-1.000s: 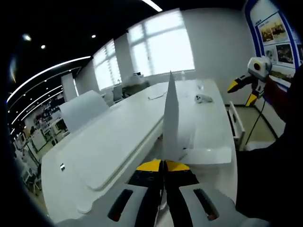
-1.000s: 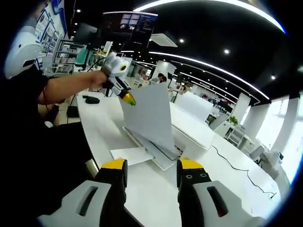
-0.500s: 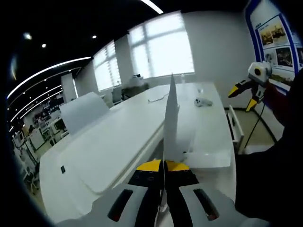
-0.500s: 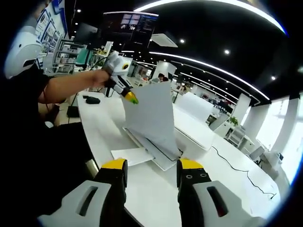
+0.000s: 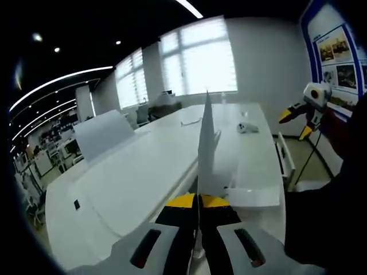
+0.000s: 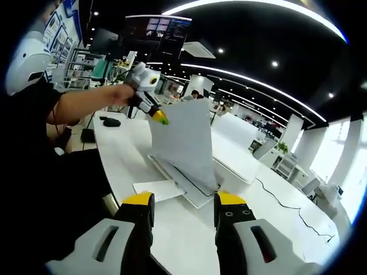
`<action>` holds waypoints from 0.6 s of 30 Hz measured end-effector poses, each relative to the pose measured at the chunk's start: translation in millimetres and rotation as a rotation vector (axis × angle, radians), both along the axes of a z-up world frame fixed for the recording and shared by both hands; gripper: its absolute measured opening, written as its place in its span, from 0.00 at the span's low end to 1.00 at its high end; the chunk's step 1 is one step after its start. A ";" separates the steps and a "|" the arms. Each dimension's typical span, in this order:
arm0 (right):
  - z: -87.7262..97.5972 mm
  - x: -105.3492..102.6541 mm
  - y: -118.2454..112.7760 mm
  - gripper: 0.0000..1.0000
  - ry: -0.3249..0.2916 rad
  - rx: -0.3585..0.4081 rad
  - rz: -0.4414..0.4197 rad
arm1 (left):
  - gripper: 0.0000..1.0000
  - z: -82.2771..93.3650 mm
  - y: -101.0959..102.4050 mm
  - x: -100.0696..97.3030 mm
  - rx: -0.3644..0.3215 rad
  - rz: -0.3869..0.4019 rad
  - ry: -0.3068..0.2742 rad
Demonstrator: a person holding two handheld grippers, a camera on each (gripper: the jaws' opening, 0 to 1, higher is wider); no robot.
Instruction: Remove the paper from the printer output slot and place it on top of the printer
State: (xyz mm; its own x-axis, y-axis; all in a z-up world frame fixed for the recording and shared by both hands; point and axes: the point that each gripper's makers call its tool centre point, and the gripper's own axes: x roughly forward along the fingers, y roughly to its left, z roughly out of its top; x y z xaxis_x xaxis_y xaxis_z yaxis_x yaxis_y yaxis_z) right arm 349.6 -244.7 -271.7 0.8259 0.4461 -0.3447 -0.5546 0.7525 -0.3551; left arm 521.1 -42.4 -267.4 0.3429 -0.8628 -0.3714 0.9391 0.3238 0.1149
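— Fingers first: what does each gripper do?
— Left gripper (image 5: 198, 201) has its yellow-tipped jaws pressed together on the bottom edge of the paper (image 5: 206, 146), low centre in the left gripper view. Right gripper (image 6: 182, 201) stands with its jaws apart and nothing between them, at the bottom of the right gripper view.

— Where is the paper?
— Held edge-on and upright in the left gripper view, rising from the jaws to mid-frame. In the right gripper view it shows as a white sheet at centre, pinched at its upper left corner, its lower edge down at the printer (image 6: 183, 183).

— And the printer?
— Flat and white, on the table (image 6: 269, 212), with a white tray sticking out toward the lower left of the right gripper view.

— What lies further out?
— A person's arm (image 6: 80, 103) reaches in from the left of that view. A cable (image 6: 287, 200) runs across the table at right. Windows (image 5: 195, 57) glow at the top of the left gripper view, posters (image 5: 338, 51) at its upper right.
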 end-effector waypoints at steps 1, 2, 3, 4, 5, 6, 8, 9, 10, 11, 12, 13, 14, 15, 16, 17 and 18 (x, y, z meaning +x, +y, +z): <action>-0.2 0.0 -0.1 0.37 0.000 0.000 0.000 | 0.06 0.2 -0.1 0.9 0.000 0.001 0.001; -0.4 -0.1 -0.3 0.37 0.000 0.000 -0.001 | 0.06 0.4 -0.1 1.4 0.000 0.001 0.002; -0.8 -0.1 -0.7 0.37 0.001 0.000 -0.001 | 0.06 0.4 0.0 1.6 0.000 0.003 0.004; -1.2 -0.3 -1.1 0.37 0.001 0.001 -0.001 | 0.06 0.4 0.0 1.6 0.001 0.003 0.004; -1.8 -0.3 -1.8 0.37 0.003 0.001 -0.003 | 0.06 0.4 0.0 1.8 0.001 0.004 0.004; -2.5 -0.4 -2.5 0.37 0.004 0.001 -0.005 | 0.06 0.7 0.1 2.2 0.000 0.004 0.005; -3.1 -0.5 -2.5 0.37 0.005 0.003 -0.005 | 0.06 1.2 -0.3 2.4 -0.002 0.004 0.006; -3.6 -0.7 -2.2 0.37 0.006 0.003 -0.005 | 0.06 1.4 -0.6 2.4 -0.003 0.005 0.006; -4.1 -0.8 -2.0 0.37 0.007 0.002 -0.004 | 0.06 1.9 -0.8 3.0 -0.003 0.005 0.005; -4.4 -0.9 -1.6 0.37 0.007 0.002 -0.004 | 0.06 2.6 -0.9 3.8 -0.003 0.006 0.005; -4.6 -1.2 -1.4 0.37 0.008 0.002 -0.004 | 0.06 3.3 -0.9 3.9 -0.004 0.006 0.003; -4.6 -1.3 -1.2 0.37 0.008 0.001 -0.003 | 0.06 3.8 -0.9 3.9 -0.004 0.006 0.002; -4.6 -1.5 -1.1 0.37 0.007 0.002 -0.003 | 0.06 4.8 -0.9 4.3 -0.006 0.007 -0.001; -4.8 -1.6 -1.3 0.37 0.007 0.003 -0.004 | 0.06 6.1 -0.9 4.1 -0.009 0.008 -0.002; -5.1 -1.8 -1.5 0.37 0.008 0.003 -0.005 | 0.06 7.4 -1.0 3.9 -0.011 0.008 -0.004; -5.4 -1.9 -1.6 0.37 0.008 0.004 -0.006 | 0.06 8.7 -1.0 3.7 -0.014 0.009 -0.006; -6.1 -2.0 -1.6 0.37 0.010 0.005 -0.008 | 0.06 9.5 -1.2 3.8 -0.016 0.008 -0.006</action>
